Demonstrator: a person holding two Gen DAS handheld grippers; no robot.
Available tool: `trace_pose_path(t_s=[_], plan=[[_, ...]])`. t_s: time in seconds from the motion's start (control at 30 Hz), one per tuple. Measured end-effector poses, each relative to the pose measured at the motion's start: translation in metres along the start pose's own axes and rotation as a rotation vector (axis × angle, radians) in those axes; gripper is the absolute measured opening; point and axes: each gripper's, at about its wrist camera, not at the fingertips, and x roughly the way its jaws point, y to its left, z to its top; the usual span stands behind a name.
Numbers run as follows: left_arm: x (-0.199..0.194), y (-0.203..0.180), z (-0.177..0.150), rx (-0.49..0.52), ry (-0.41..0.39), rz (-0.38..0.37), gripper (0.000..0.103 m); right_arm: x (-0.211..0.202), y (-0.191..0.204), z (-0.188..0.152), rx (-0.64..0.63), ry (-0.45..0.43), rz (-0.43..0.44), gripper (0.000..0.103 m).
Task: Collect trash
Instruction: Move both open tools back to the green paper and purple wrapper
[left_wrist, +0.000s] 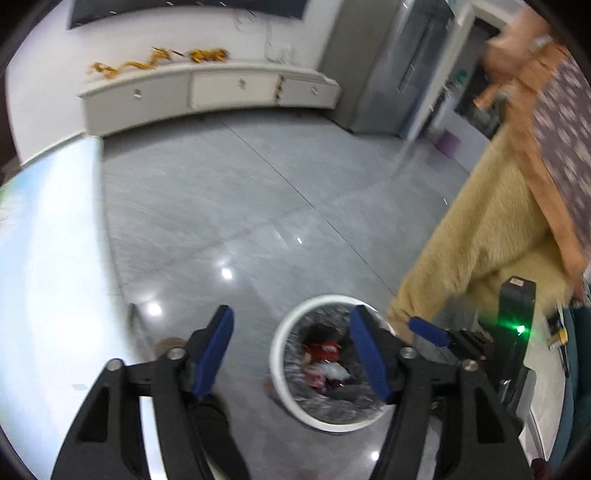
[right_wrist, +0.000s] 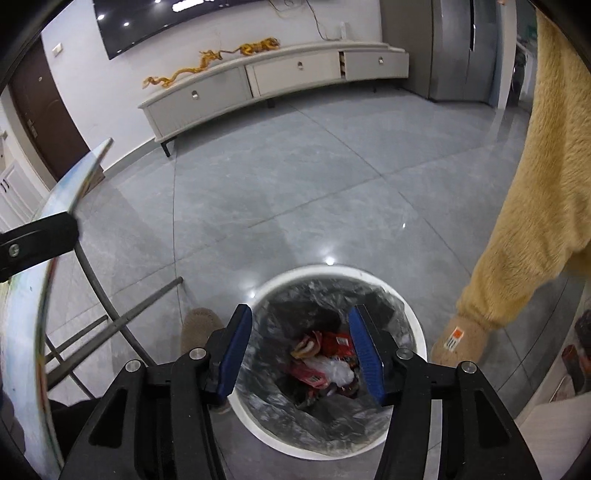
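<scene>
Right claw (right_wrist: 301, 349), spread wide and empty, poised directly above white trash bin (right_wrist: 415, 325) lined with plastic and holding red and white wrappers (right_wrist: 325, 360); left claw (left_wrist: 291, 350), likewise wide and empty, beside it; glass surface (right_wrist: 26, 314) at left; grey tiled floor (right_wrist: 295, 184); cream cabinet (right_wrist: 273, 81) along far wall.

Both wrist views downward, sharing the white bin (left_wrist: 280, 384) (right_wrist: 251, 413).

Glossy grey tile floor (right_wrist: 295, 177), white wall (right_wrist: 110, 85), low cream cabinet (right_wrist: 280, 77)
</scene>
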Motion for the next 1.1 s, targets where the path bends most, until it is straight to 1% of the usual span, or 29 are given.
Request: trace_pose_path(t_s=[0.17,0.27,0.4,0.47,0.5,0.6,0.8,0.9,1.0,1.1], plan=[[-0.046,0.060,-0.009,-0.080,-0.079,0.064,0.069,-0.021,0.040,0.015,-0.052,-0.051,0.013,0.054],[-0.075,0.100,-0.022,-0.130,-0.122,0.123,0.069,-0.035,0.070,0.022,-0.093,-0.075,0.030,0.054],[-0.109,0.155,-0.042,-0.215,-0.169,0.196,0.069,-0.048,0.120,0.026,-0.186,-0.095,0.060,0.054],[-0.125,0.179,-0.054,-0.258,-0.190,0.240,0.069,-0.053,0.142,0.028,-0.223,-0.104,0.078,0.054],[-0.135,0.194,-0.060,-0.281,-0.202,0.273,0.069,-0.055,0.154,0.029,-0.240,-0.109,0.092,0.054],[-0.159,0.220,-0.076,-0.320,-0.231,0.363,0.069,-0.064,0.190,0.030,-0.290,-0.125,0.143,0.054],[-0.199,0.253,-0.109,-0.373,-0.271,0.514,0.069,-0.072,0.242,0.021,-0.380,-0.121,0.218,0.054],[-0.211,0.264,-0.123,-0.394,-0.277,0.547,0.069,-0.077,0.262,0.013,-0.423,-0.113,0.247,0.054],[-0.221,0.262,-0.133,-0.393,-0.283,0.575,0.069,-0.080,0.272,0.008,-0.448,-0.108,0.267,0.054],[-0.227,0.257,-0.140,-0.392,-0.290,0.581,0.069,-0.083,0.282,0.003,-0.468,-0.102,0.281,0.054]])
